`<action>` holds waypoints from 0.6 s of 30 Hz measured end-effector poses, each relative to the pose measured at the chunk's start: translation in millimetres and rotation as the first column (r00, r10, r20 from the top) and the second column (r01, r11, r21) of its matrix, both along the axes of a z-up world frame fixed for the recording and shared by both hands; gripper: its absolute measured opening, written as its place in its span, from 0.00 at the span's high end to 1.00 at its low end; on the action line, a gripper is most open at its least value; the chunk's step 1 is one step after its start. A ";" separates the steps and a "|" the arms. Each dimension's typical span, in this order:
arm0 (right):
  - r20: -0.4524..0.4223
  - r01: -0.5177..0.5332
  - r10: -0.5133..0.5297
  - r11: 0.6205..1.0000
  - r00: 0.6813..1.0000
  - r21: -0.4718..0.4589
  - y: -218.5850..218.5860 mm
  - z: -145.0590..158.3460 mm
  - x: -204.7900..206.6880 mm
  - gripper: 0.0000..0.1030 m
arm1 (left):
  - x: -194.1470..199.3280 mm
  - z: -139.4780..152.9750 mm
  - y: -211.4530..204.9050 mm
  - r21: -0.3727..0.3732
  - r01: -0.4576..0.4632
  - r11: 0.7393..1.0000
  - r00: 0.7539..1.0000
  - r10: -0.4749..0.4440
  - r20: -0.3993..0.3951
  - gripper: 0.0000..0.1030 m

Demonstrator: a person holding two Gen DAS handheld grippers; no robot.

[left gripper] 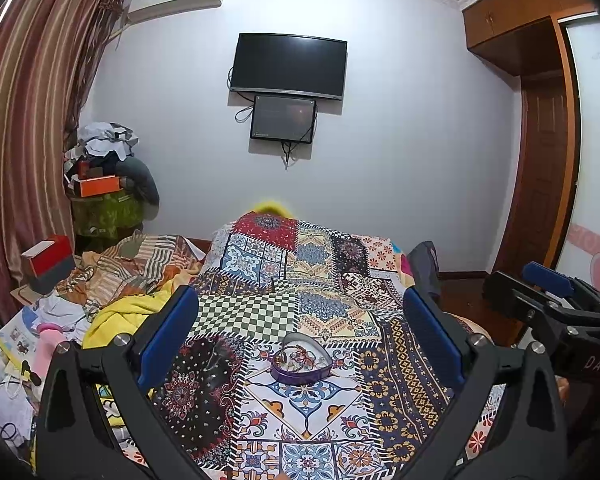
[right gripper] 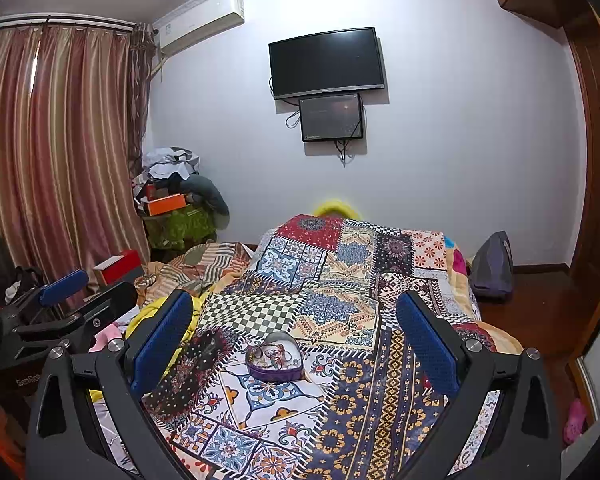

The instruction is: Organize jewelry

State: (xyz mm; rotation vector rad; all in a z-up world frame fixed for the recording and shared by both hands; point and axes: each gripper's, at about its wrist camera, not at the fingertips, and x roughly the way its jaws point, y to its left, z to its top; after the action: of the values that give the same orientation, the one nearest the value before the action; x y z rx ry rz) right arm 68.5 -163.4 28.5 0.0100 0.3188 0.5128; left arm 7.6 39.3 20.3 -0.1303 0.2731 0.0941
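A purple heart-shaped tin (left gripper: 302, 364) (right gripper: 274, 360) sits open on the patchwork bedspread (left gripper: 320, 420) (right gripper: 340, 320), filled with a tangle of jewelry (left gripper: 296, 358) (right gripper: 274, 354). My left gripper (left gripper: 300, 328) is open, held above the bed with the tin between and beyond its blue pads; nothing is between them. My right gripper (right gripper: 294, 324) is open too, likewise short of the tin and holding nothing. In the left wrist view the right gripper (left gripper: 556, 300) shows at the right edge; in the right wrist view the left gripper (right gripper: 64, 304) shows at the left.
Crumpled clothes and a yellow cloth (left gripper: 116, 316) lie left of the bedspread, beside a red-and-grey box (left gripper: 48, 260). Papers and bags (left gripper: 8, 360) crowd the near left. A grey backpack (right gripper: 492, 264) stands on the floor at the right, with a wooden door (left gripper: 540, 168) behind.
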 end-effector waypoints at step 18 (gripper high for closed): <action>0.000 0.000 0.000 1.000 1.000 -0.003 -1.0 0.0 0.5 0.02 | 4.5 -5.4 3.9 -0.038 0.026 0.999 1.000 -0.027 -0.011 0.00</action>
State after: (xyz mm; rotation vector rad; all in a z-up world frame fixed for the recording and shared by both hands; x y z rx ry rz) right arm 68.9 -164.4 28.5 0.0073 0.3194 0.5124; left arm 12.1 43.2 14.9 -0.1643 0.2883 0.0635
